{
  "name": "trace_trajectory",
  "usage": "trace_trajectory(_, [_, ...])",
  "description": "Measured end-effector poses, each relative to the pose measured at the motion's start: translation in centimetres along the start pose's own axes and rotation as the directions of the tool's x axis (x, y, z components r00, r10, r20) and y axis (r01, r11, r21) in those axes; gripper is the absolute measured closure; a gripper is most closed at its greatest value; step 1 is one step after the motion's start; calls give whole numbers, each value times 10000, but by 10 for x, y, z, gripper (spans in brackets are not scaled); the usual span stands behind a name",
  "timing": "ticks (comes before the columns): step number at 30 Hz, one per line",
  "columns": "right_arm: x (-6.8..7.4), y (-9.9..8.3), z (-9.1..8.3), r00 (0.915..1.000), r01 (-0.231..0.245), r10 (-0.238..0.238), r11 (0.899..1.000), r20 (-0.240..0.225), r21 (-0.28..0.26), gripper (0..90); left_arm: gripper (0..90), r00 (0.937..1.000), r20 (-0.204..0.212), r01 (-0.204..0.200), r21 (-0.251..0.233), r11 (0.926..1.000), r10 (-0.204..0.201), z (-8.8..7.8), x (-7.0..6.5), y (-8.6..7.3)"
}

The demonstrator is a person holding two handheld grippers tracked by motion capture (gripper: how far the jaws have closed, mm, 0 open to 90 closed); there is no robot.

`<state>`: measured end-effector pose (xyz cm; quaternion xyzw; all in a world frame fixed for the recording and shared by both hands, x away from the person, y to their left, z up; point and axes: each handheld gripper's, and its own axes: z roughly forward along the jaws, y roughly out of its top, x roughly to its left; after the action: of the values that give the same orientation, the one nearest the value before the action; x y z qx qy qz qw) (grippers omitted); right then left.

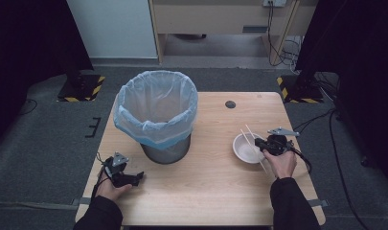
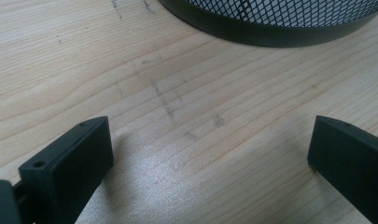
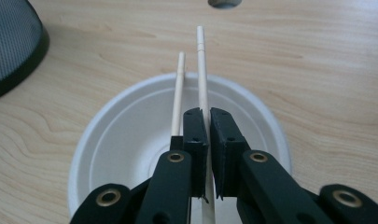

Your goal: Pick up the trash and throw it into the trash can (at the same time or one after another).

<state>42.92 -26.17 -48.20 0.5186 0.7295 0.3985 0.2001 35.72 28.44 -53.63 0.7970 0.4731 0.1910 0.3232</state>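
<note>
At the right of the table the right gripper hangs over a white bowl, its jaws pressed together on one wooden chopstick; a second chopstick lies just beside it to the left, outside the jaws, and both run across the bowl and past its far rim. At the near left the left gripper rests low over the wood, jaws spread wide with nothing between them; the mesh bin with its blue liner stands just beyond it.
</note>
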Motion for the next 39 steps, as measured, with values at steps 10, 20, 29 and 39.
trace_trajectory(10, [-2,16,-25,9987,-417,377,9912,-337,-1255,857,0,10000,0,3,-3,10000,-3,0,0,0])
trace_trajectory(20, [3,31,-45,9965,-536,378,9732,-741,-2236,858,0,10000,0,2,-1,10000,-2,0,0,0])
trace_trajectory(29, [10,44,-62,9924,-716,376,9504,-1168,-3028,857,0,10000,1,2,-2,10000,-2,0,0,0])
trace_trajectory(39, [17,57,-77,9873,-790,217,9264,-1573,-3681,858,0,10000,1,5,-4,10000,-5,0,0,0])
